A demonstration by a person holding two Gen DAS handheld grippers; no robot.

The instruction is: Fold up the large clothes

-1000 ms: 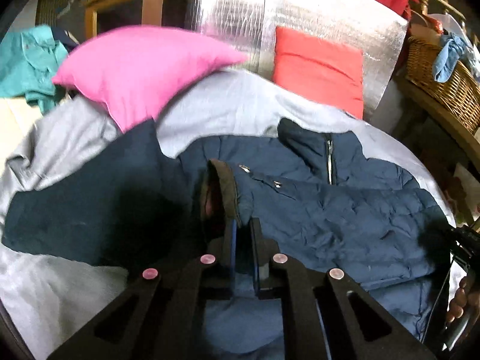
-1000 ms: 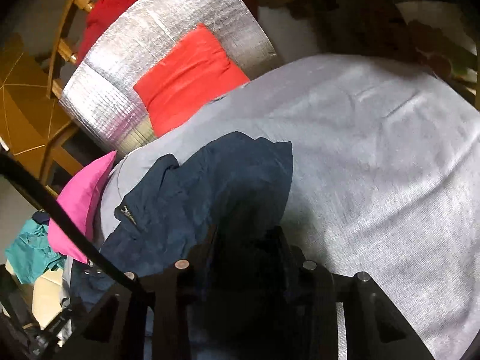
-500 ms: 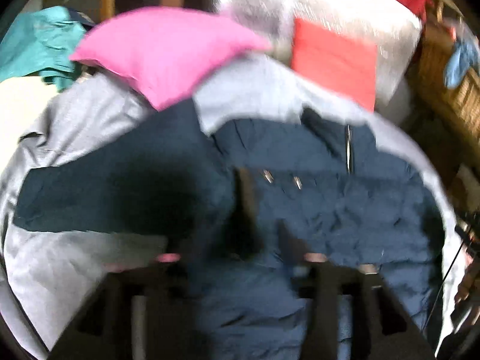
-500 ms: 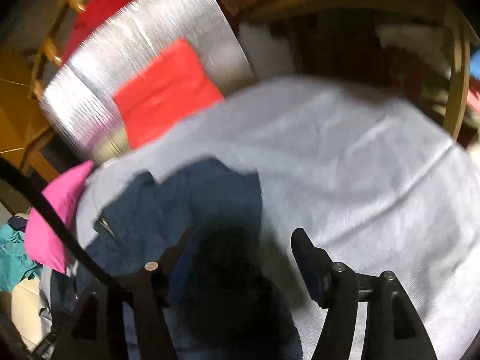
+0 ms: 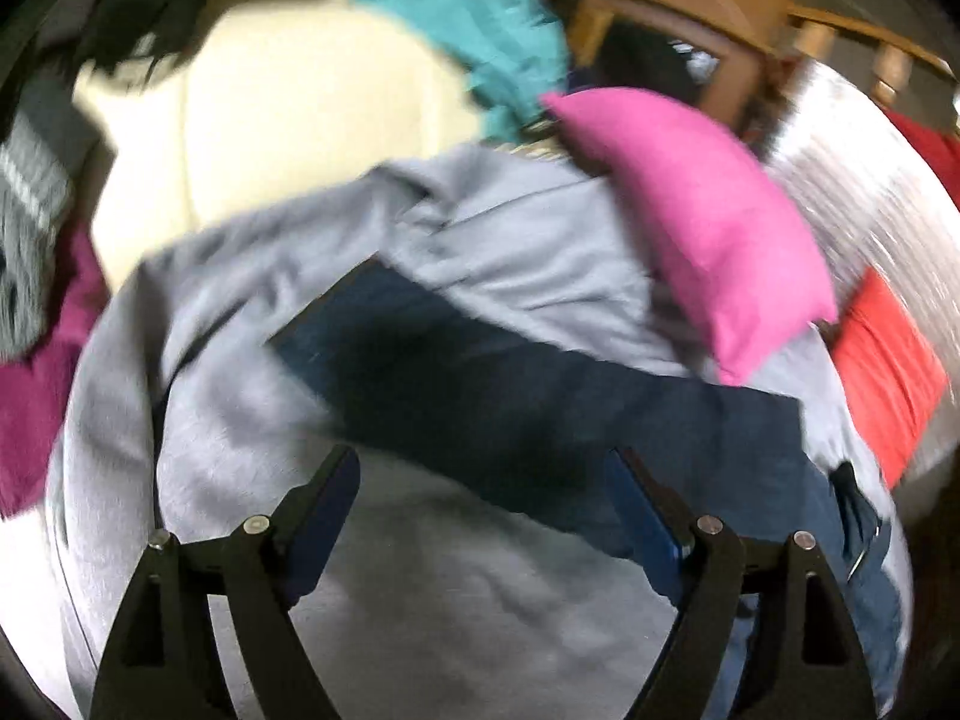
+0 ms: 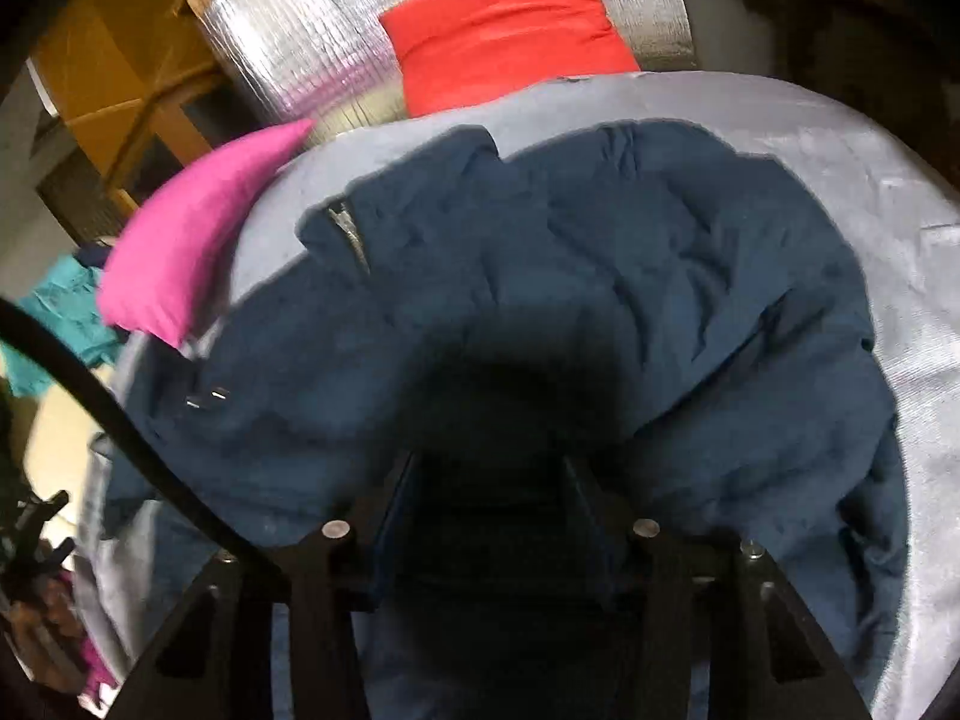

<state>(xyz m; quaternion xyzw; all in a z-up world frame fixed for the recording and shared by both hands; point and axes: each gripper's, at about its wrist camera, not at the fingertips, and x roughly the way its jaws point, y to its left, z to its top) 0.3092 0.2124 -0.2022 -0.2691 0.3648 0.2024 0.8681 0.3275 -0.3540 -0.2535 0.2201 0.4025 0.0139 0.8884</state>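
Left tongs [image 5: 480, 492]: standing wide apart, gripping nothing; the jaws have just been opening, and only bare grey sheet [image 5: 456, 618] is lying between the blue-padded fingers [image 5: 327, 510].
Right tongs [image 6: 489, 498]: standing partly apart after just closing in; dark jacket cloth is lying between the fingers, deep in shadow, and whether the pads are pressing on it I cannot tell.
Jacket, right wrist view: the navy quilted jacket [image 6: 630, 276] is spreading across the grey sheet directly ahead of and under the right tongs, its zip and collar toward the upper left, two small metal snaps near the left edge.
Jacket, left wrist view: a navy sleeve [image 5: 540, 396] is stretching as a band just ahead of the left fingertips, running from upper left down to the right, where the right finger is overlapping its edge.
Surface: the grey sheet is covering a rounded bed or cushion under the jacket.
Pillows: a pink pillow [image 5: 690, 216] is lying beyond the sleeve at the sheet's far edge; a red pillow [image 6: 504, 30] is leaning against a silver foil panel [image 6: 300, 30] behind it.
Surroundings: a teal garment [image 5: 474, 18] and a cream surface [image 5: 288, 120] are lying past the sheet, with wooden furniture [image 6: 114, 78] behind.
Obstruction: a black cable [image 6: 102, 396] is crossing the lower left of the right wrist view, over the jacket's edge.
Picture quality: the left wrist view is blurring with motion.
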